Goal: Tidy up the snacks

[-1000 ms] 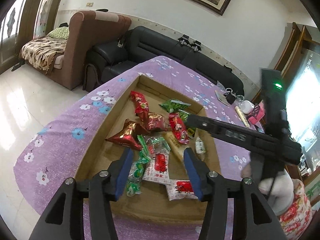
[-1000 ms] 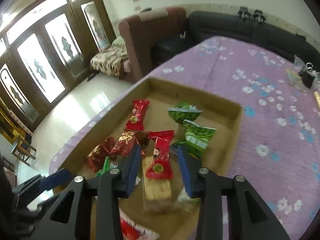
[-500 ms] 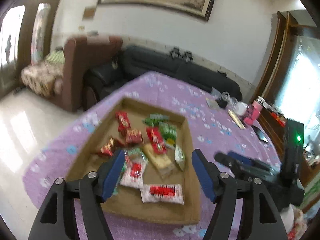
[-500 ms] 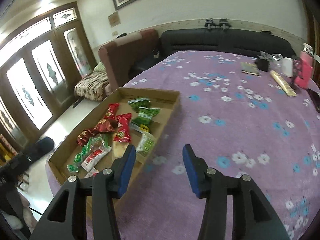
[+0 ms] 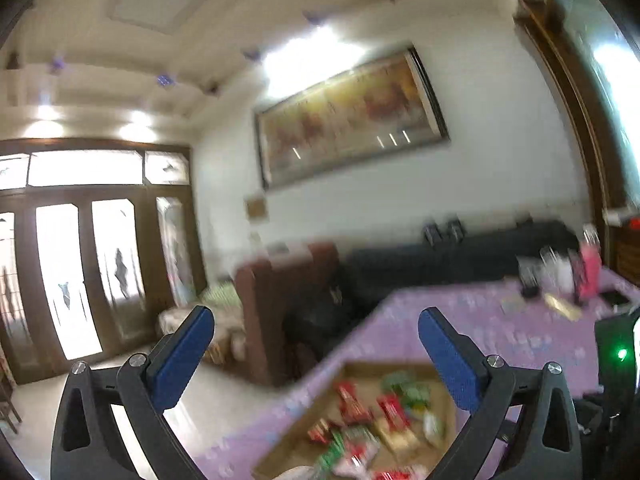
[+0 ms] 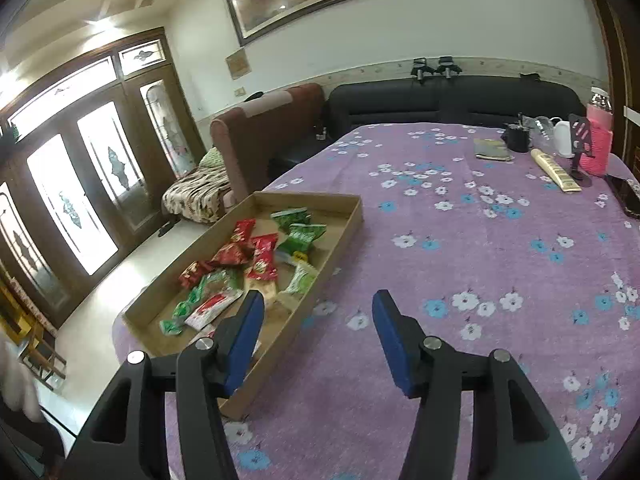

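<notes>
Left wrist view motion-blurred; snacks (image 5: 372,432) indistinct, box (image 5: 448,396) bottom cropped.

The tray (image 6: 344,236) sits at the bench's (image 6: 480,264) left edge, snack packets (image 6: 260,260) inside; a sofa (image 6: 452,100) stands behind the far edge.

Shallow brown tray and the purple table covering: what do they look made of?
Shallow brown tray: likely cardboard, given its matte tan colour, thin straight walls and folded corners. Purple flowered table covering: seemingly soft fabric, possibly plush, with a matte, slightly fuzzy surface and printed white and blue flowers.

Matt cardboard tray (image 6: 280,336), glossy foil-ish snack pkts (image 6: 264,258), prob. soft cloth table cover (image 6: 480,280).
</notes>
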Demonstrator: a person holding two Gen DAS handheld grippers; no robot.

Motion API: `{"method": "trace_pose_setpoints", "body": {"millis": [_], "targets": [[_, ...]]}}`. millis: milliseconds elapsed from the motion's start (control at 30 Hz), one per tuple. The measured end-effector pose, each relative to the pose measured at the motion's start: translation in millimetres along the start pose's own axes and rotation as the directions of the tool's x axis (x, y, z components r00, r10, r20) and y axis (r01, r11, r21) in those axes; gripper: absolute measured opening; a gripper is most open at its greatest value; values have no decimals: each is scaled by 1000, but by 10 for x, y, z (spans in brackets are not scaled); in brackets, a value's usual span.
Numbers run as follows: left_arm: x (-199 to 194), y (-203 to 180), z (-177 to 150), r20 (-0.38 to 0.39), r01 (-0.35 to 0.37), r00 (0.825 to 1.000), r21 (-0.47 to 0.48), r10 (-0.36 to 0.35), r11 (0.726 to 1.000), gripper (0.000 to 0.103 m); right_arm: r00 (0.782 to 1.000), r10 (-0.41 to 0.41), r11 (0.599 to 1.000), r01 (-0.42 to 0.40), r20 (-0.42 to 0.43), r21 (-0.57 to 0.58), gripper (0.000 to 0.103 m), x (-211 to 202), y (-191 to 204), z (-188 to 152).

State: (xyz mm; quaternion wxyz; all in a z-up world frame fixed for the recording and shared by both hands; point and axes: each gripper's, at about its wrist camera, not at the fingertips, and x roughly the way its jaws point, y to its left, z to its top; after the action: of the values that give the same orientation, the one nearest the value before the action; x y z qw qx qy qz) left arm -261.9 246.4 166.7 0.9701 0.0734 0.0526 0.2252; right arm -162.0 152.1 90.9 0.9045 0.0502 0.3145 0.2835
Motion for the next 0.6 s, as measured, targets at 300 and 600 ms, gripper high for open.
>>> {"method": "trace_pose_setpoints", "body": {"millis": [300,600], "targets": [[489,-132,-296,-315,80,942,-124,-116,989,103,999,0,1000,-1,-48,-20,61,50,47,-158],[715,-156,-554,-437,67,890,-160,-131,985,103,996,-34,995,26,-77,-94,68,163,232,-270]]}}
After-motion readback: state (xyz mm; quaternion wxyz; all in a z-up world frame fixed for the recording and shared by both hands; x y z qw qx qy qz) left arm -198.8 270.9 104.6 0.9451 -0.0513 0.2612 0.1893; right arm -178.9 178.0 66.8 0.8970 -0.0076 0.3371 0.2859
